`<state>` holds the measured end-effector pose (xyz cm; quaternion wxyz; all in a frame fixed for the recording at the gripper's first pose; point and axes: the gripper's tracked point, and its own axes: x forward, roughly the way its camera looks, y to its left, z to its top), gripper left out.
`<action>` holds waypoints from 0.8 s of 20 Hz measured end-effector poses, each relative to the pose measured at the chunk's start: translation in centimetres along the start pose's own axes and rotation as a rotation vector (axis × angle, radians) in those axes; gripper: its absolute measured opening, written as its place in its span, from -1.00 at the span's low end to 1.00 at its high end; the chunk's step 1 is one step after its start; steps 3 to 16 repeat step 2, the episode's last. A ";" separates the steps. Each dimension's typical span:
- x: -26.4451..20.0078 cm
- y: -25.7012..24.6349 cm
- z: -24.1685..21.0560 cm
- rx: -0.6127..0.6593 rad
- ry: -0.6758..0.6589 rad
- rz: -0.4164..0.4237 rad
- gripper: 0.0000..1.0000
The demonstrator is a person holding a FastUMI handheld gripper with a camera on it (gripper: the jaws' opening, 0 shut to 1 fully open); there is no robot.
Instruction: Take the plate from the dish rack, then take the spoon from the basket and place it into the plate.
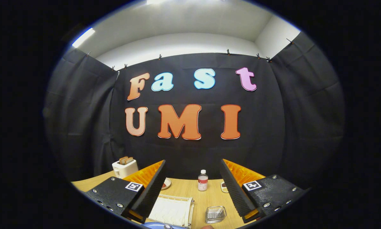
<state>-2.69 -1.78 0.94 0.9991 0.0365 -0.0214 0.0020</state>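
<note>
The gripper [192,187] hangs above a light wooden table [206,198], its two black ribbed fingers [154,187] spread wide apart with nothing between them, each backed in orange and carrying one square black-and-white marker on its mount.

A white dish rack [173,210] lies flat on the table just beside the inner edge of the left finger, its long side running away from the camera toward the booth wall. At its near end a sliver of blue rim shows, apparently the plate [160,225], too cut off to tell how it sits or which way it faces. A small grey knob touches the rim's upper edge; what it is cannot be told.

Between the fingers and nearer the right one sits one clear glass dish [215,214], square-cornered and empty-looking. Beyond it, midway between the fingertips, one small bottle [203,180] stands upright with a white cap and red label. One small round dish [166,183] with a dark centre peeks out just past the left fingertip; another small dish [224,187] sits against the right finger's inner edge.

Behind the left finger, one white toaster [124,167] stands at the table's far corner with two slices of toast poking up
</note>
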 end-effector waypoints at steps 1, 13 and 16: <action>-0.1 0.1 -0.2 -0.004 0.005 0.001 0.97; -0.1 0.2 -0.2 -0.008 0.008 0.002 0.98; -0.1 0.2 -0.2 -0.008 0.008 0.002 0.98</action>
